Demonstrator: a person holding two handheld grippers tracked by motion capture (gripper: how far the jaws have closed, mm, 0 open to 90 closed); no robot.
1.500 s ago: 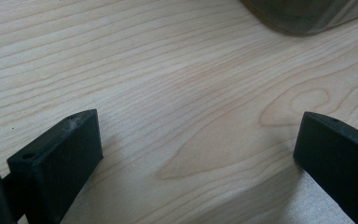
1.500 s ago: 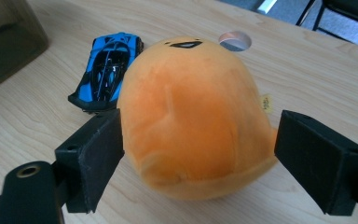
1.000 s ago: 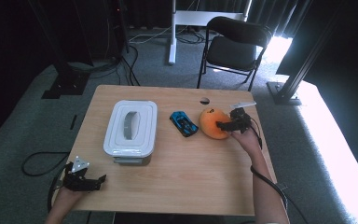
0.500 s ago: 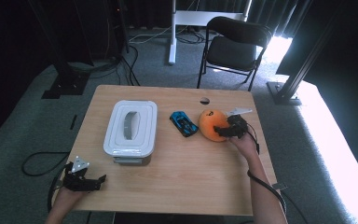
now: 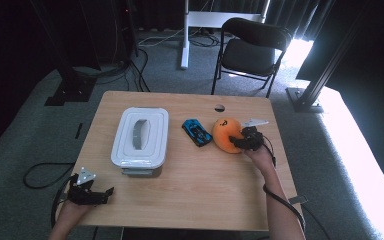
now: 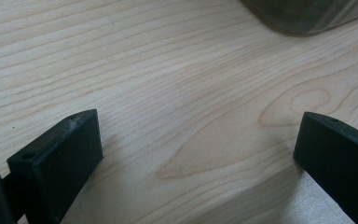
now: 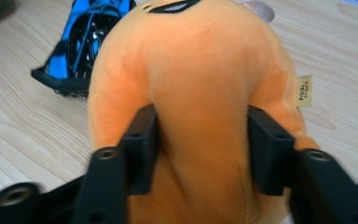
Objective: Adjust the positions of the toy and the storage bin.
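While the high view looked down on the table, the right gripper had just been closing on the orange plush toy, at about 3 o'clock from the blue toy car, and the left gripper sat at the 7 o'clock corner. In the left gripper view, its jaws stood wide apart over bare wood with nothing between them. In the right gripper view, the black jaws squeezed the soft toy from both sides, with the car at 11 o'clock.

Grey carpet floor. Black chair and white desk behind the wooden surface. Dark curtains at rear. Daylight enters at right.
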